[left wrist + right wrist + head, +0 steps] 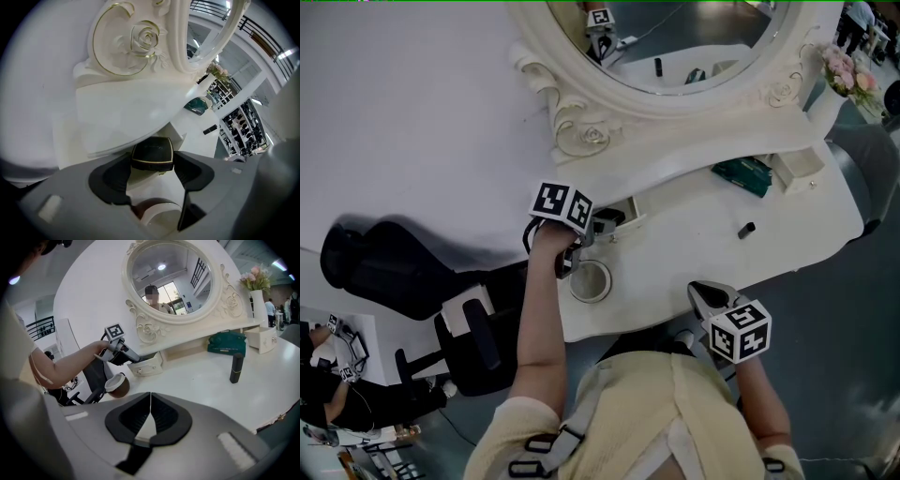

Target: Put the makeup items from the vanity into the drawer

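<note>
Beneath an ornate mirror (675,37), white vanity top (694,246), grey floor (848,328) beyond

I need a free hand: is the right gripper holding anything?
No, the right gripper has its jaws closed together with nothing between them.

Vanity top (201,376) looks smooth, glossy white; carved mirror frame (140,42), cream with gilt lines. The compact (152,153) shows satin black, gold trim. On the left gripper (152,160), pads (115,180) look matt black, shell matt grey plastic.

Open hall with vanity (694,225), office chair (384,267), stocked shelving (239,131).
</note>
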A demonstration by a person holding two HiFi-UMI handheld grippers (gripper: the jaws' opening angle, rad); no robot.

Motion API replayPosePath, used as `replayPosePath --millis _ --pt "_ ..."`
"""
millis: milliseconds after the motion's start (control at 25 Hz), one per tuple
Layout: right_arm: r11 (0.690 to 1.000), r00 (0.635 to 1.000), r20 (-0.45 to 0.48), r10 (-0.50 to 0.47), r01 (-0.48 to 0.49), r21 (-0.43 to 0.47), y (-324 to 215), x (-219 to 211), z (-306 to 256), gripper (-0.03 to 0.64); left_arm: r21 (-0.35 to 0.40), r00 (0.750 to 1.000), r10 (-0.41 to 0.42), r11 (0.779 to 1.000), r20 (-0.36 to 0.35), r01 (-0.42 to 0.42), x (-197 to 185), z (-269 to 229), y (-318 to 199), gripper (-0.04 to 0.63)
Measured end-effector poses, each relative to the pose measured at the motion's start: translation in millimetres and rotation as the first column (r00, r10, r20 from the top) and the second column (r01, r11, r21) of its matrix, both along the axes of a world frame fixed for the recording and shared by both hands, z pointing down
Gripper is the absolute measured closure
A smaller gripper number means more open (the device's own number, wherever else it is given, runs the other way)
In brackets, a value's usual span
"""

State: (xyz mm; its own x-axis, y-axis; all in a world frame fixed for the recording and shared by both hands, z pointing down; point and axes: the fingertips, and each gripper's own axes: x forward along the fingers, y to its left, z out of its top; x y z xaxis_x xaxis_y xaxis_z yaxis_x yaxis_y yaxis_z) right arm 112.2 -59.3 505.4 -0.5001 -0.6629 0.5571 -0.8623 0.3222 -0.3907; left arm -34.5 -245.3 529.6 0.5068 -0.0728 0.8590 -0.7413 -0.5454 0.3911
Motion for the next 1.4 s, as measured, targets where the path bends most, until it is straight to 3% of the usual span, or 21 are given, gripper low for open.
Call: replayPosePath --millis 440,600,840,1000,1120,1200,1320,1400 --pt "1.0 1.0 0.013 -0.001 0.001 0.001 -1.2 0.0 0.9 0.609 -0.006 0.999 0.046 0.999 0.007 -0.046 5.8 4.1 7.8 0.294" --pt "1.0 1.0 0.018 0.001 -0.001 -0.002 -1.9 -0.8 -0.7 0.609 0.005 0.998 0.06 0.998 -0.031 -0.06 7.3 -3.5 10.9 0.32" --pt "1.0 1.0 0.022 0.0 0.0 0.005 -1.7 -0.7 -1.7 0.609 0.106 0.987 0.099 0.991 -0.126 -0.086 18.2 -31.9 16.3 0.372" --pt "1.0 1.0 0.029 0.0 -0.001 0.021 -3.0 -2.9 -8.3 0.609 0.219 0.973 0.149 0.97 -0.178 -0.108 25.3 -57.3 21.0 0.426" --pt "0.999 0.999 0.031 0.005 -0.007 0.041 -4.6 -3.1 -14.0 0.609 0.376 0.954 0.203 0.92 -0.22 -0.109 32.3 -87.1 22.7 0.474" --pt "0.999 0.999 0.032 0.013 -0.015 0.052 -5.6 -1.5 -16.3 0.607 0.503 0.928 0.257 0.86 -0.27 -0.091 40.4 -111.5 28.8 0.493" --pt "0.998 0.999 0.033 0.026 -0.028 0.065 -6.1 1.0 -19.4 0.606 0.666 0.878 0.331 0.746 -0.347 -0.018 49.9 -149.0 44.0 0.514" --pt "0.997 0.999 0.031 0.032 -0.034 0.07 -6.2 1.9 -21.8 0.606 0.71 0.853 0.346 0.703 -0.39 0.04 51.5 -165.2 52.6 0.564"
